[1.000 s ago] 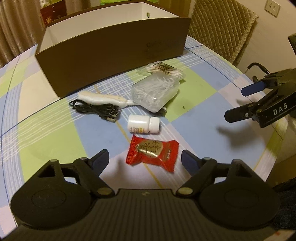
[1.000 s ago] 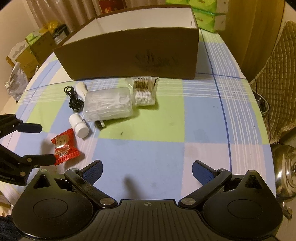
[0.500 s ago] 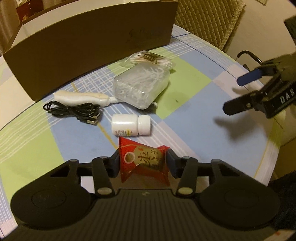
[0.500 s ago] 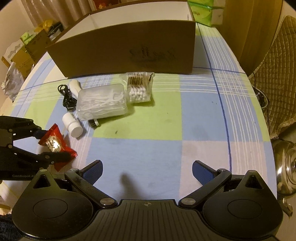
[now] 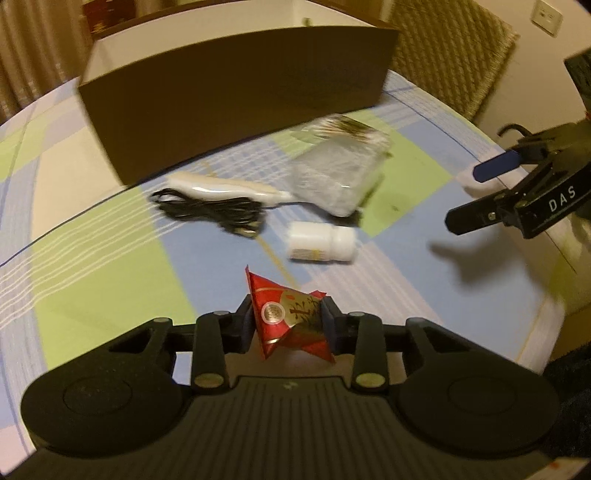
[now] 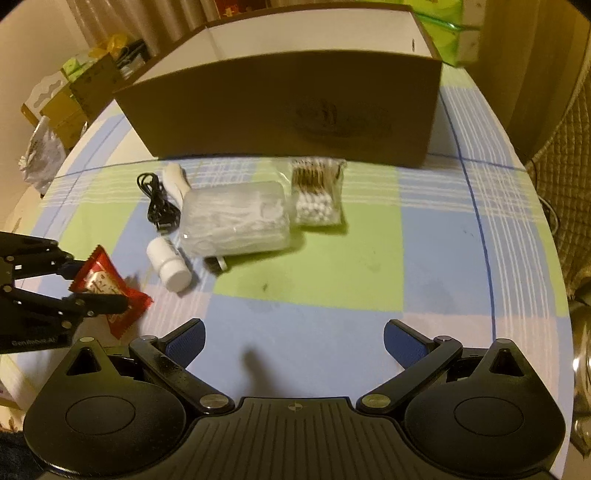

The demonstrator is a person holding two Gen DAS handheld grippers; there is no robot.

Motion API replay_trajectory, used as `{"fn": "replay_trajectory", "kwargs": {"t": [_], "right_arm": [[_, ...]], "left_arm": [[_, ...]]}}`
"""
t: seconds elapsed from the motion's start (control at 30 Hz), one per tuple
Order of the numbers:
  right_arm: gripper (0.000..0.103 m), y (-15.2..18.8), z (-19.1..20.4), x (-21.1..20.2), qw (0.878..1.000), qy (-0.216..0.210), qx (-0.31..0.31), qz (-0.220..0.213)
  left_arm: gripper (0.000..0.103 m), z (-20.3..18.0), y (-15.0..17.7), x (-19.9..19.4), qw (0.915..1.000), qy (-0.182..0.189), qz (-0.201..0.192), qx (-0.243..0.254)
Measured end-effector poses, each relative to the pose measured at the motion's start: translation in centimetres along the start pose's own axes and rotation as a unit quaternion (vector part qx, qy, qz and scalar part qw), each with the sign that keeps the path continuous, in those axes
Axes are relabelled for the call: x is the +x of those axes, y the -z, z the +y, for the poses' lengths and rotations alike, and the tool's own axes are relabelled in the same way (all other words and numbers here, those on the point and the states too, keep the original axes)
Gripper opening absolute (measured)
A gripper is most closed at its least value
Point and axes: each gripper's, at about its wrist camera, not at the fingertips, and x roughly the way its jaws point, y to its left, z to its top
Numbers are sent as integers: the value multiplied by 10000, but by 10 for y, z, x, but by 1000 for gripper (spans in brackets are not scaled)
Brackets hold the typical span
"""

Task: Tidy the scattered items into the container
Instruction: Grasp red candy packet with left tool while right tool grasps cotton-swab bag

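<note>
My left gripper (image 5: 290, 319) is shut on a red snack packet (image 5: 291, 317) and holds it lifted off the table; the packet also shows in the right wrist view (image 6: 107, 286). Ahead lie a white pill bottle (image 5: 321, 246), a black USB cable (image 5: 210, 212), a white pen-shaped device (image 5: 221, 186), a clear box of floss picks (image 5: 338, 177) and a bag of cotton swabs (image 6: 317, 192). The brown cardboard box (image 5: 236, 92), open-topped, stands behind them. My right gripper (image 6: 293, 339) is open and empty above the checked tablecloth.
The round table's edge (image 5: 535, 332) curves close on the right. A quilted chair (image 5: 450, 51) stands beyond the box. Green tissue packs (image 6: 450, 29) and cardboard boxes (image 6: 74, 92) sit past the table.
My left gripper closed on the red packet and has lifted it, tilting the view up toward the box. The right gripper moved slightly closer to the items, still open.
</note>
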Motion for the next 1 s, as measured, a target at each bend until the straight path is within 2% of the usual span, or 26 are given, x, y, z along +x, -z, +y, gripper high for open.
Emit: {"fn": "replay_trajectory", "kwargs": {"t": [0.33, 0.47, 0.57, 0.73, 0.8, 1.0], "right_arm": [[98, -45, -17, 11, 9987, 180, 255, -407], [83, -65, -26, 17, 9985, 86, 280, -466], [67, -78, -32, 28, 9987, 49, 290, -422], [57, -97, -37, 50, 9989, -50, 357, -294], [49, -104, -37, 59, 9990, -99, 383, -214], [35, -111, -40, 78, 9996, 45, 284, 56]], "left_arm": [[31, 41, -8, -2, 9963, -506, -49, -695], [31, 57, -10, -1, 9940, -628, -53, -890], [31, 63, -11, 0, 9932, -640, -43, -971], [31, 67, -13, 2, 9927, -615, -26, -1040], [31, 68, -14, 3, 9926, -603, -15, -1055], [31, 72, -15, 3, 9919, -555, 7, -1139]]}}
